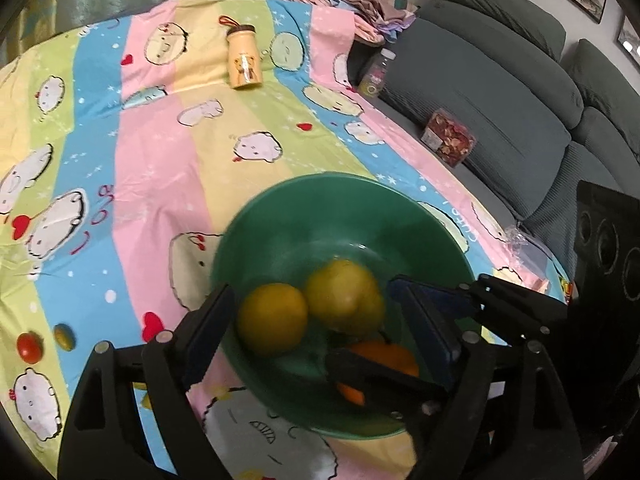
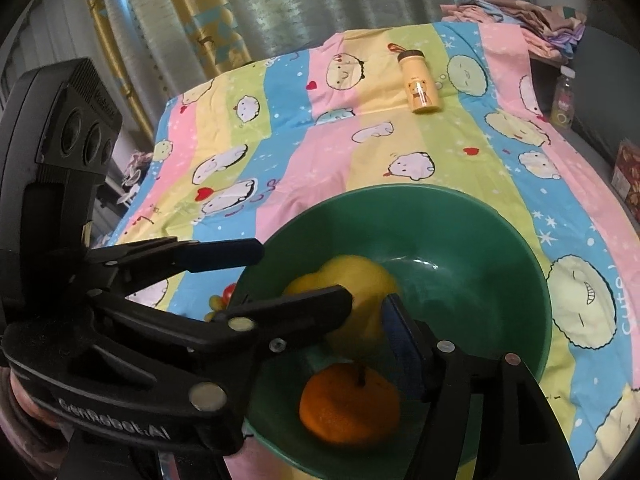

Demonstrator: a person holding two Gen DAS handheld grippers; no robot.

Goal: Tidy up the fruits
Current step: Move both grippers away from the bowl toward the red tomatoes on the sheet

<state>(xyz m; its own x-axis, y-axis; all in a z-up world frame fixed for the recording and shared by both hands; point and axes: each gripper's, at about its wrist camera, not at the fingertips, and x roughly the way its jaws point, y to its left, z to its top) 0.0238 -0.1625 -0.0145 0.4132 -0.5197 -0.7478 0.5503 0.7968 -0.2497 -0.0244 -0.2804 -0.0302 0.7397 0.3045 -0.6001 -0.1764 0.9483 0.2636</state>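
Fruits sit together in the green bowl [image 1: 280, 216] on the desk with the striped cartoon cloth [image 1: 160, 152]. You can see a round yellow fruit [image 1: 272, 318], a bigger yellow fruit [image 1: 344, 296] just beside it and touching it, and an orange [image 2: 350, 408] lower down, close to you. Your left claw [image 1: 320, 332] is wide, with one finger outside the bowl's rim and the other inside, and the two yellow fruits lie between the fingers, but nothing is squeezed. Your right claw [image 2: 368, 312] is about half wide and holds nothing; it points down into the bowl, and the orange lies just under it and a bit nearer to you, stem up. Two small fruits are not in the bowl: a little red one [image 1: 30, 347] and a little yellow one [image 1: 65, 337] lie on the cloth, well off to the left side of the bowl. I think those come next. Your left claw is the nearer one to them, so you would swing it out to the left over the rim. A yellow bottle [image 1: 242, 60] lies far back.
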